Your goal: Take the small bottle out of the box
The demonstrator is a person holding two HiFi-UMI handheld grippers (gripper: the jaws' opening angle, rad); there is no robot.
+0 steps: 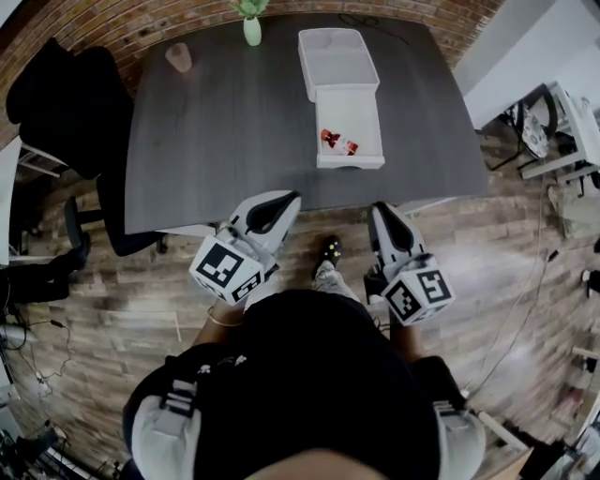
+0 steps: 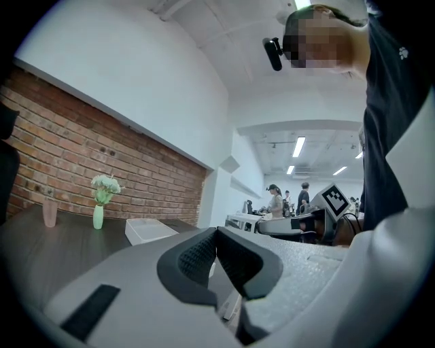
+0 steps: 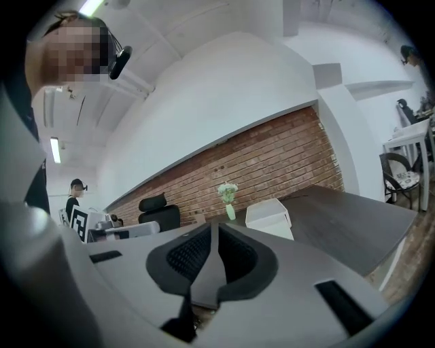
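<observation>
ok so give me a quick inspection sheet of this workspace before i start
surface: dark grey table on a wood floor
job's things: open white box near the table's front edge, its lid laid back behind it; small red bottle lying inside
clutter: vase of flowers and pinkish cup at the far edge
grippers: left gripper jaws together, empty; right gripper jaws a slit apart, empty; both short of the table
cables: one cable at the table's far edge, more on the floor
surroundings: black chair left of the table, brick wall, people at desks beyond
</observation>
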